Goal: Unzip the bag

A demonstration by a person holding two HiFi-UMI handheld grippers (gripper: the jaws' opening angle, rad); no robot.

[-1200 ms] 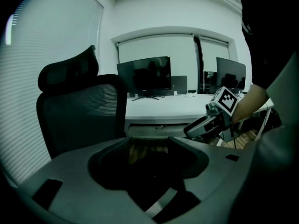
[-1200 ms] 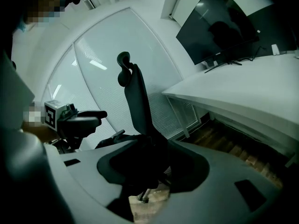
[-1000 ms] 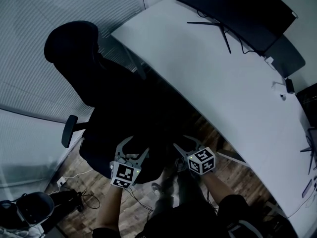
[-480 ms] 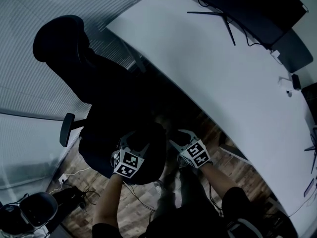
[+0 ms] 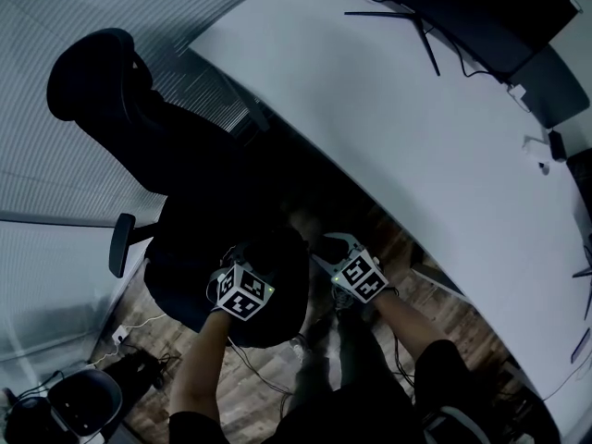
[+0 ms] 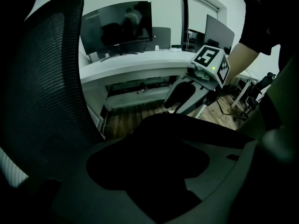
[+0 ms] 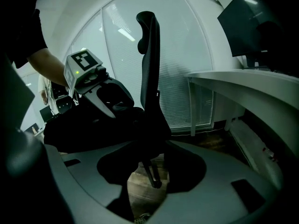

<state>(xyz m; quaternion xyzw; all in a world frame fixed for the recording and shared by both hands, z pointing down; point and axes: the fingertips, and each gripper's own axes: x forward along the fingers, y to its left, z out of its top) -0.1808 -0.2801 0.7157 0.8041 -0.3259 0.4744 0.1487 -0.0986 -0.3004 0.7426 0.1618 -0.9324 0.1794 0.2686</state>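
The scene is very dark. A black bag (image 5: 282, 294) lies on the seat of a black office chair (image 5: 111, 91). My left gripper (image 5: 242, 255) hangs right over the bag's left part, jaws open; in the left gripper view the bag (image 6: 154, 167) fills the gap between them as a black mass. No zipper can be made out. My right gripper (image 5: 324, 246) stands beside the bag's right edge, open and empty; wooden floor and the chair's stem show between its jaws. Each gripper view shows the other gripper: the right gripper (image 6: 184, 94) and the left gripper (image 7: 112, 101).
A long white desk (image 5: 416, 128) runs diagonally just right of the chair, with a dark monitor (image 5: 481, 7) at its far edge. Window blinds (image 5: 55, 192) are on the left. Cables (image 5: 139, 326) and a round dark bin (image 5: 83, 405) sit on the wooden floor.
My left gripper has moved forward from the seat's near edge to over the bag. The right gripper has moved forward and left, closer to the bag's right side.
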